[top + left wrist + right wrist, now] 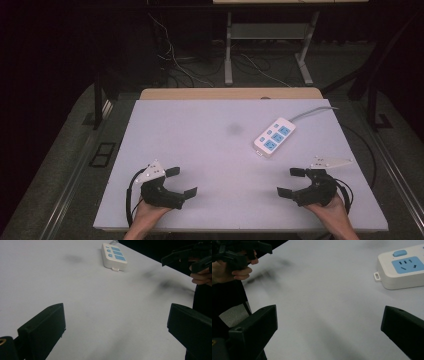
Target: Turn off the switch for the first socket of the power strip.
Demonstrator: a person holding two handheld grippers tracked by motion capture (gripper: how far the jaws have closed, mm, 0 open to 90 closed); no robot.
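A white power strip with blue sockets lies on the right half of the white table, its grey cord running off to the back right. It also lies far ahead in the left gripper view and at the upper right of the right gripper view. My left gripper rests near the front left edge, jaws wide open and empty. At the front right my right gripper also stands open, holding nothing, a short way in front of the strip.
A wooden board edge borders the table's far side. Beyond it stand a metal desk frame and loose floor cables. Dark smudges mark the table top.
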